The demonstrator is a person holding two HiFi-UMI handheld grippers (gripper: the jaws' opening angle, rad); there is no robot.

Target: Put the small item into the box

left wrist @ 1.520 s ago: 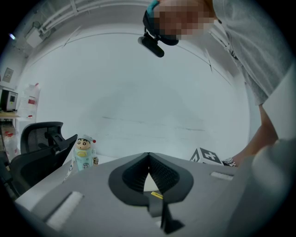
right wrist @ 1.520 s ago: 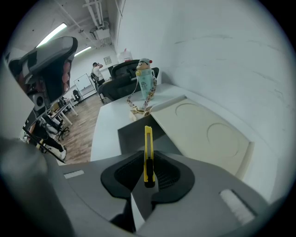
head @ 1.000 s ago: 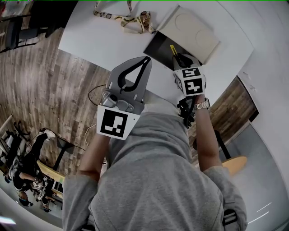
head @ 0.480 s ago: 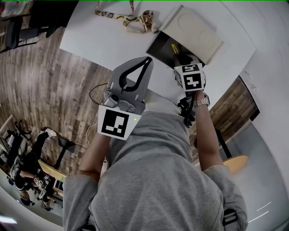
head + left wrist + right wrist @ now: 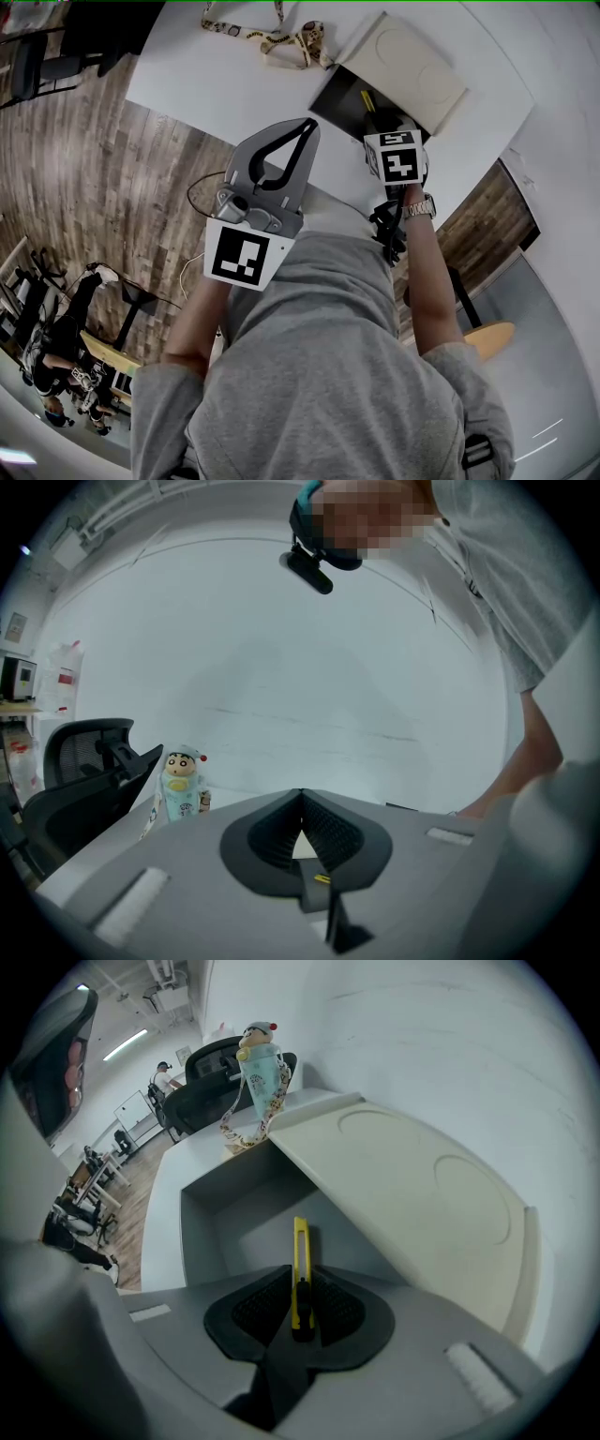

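The right hand-held gripper (image 5: 300, 1283) is squeezing a thin yellow knife (image 5: 300, 1241) between its two pads. The knife is not in the box (image 5: 202, 1232) yet. It hangs over the open inside, tip first. The left hand-held gripper (image 5: 302, 797) is closed with nothing in it and waits off to the side above the worktop (image 5: 234, 75). I think the job now is to set the knife down inside the box. To do it well, go down slowly until the tip is close to the bottom. Stay in the middle, away from the walls and from the lid (image 5: 412, 1194) that leans open beside the box. Let go only then, so the knife does not bounce or tip out. The knife is long, flat and narrow. It looks like hard, smooth plastic with a dark part near the pads, so it could slip if the squeeze gets loose too soon. The pads are black with tiny ridges, and that should help them hold on. The box has straight grey walls and sharp corners, and it looks like stiff card. The lid is cream and smooth, with round shapes pressed into it. A little doll (image 5: 260, 1054) with a patterned strap stands on the smooth white worktop behind the box, well out of the way.
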